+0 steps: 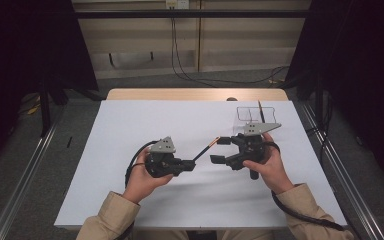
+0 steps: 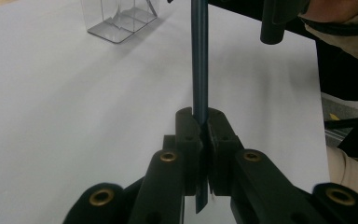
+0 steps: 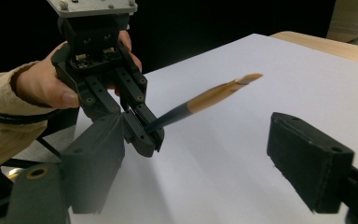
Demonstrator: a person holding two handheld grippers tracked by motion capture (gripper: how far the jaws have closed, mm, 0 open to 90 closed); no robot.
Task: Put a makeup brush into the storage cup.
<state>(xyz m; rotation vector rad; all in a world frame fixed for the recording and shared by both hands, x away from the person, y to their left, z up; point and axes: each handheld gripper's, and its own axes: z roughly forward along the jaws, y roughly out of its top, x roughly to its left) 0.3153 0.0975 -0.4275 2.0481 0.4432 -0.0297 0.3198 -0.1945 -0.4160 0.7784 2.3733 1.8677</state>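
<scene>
The left gripper (image 1: 187, 163) clamps a pencil (image 1: 206, 149); the right gripper (image 1: 223, 150), jaws wide, waits at 3 o'clock. A misaligned closing could knock the pencil loose.

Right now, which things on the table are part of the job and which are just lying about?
In the job:
- brush, clamped at its dark end in the left hand-held gripper
- right hand-held gripper, jaws open either side of the brush's tan end
- clear holder, probably where the brush goes

Lying about:
- floor cables beyond the table
</scene>
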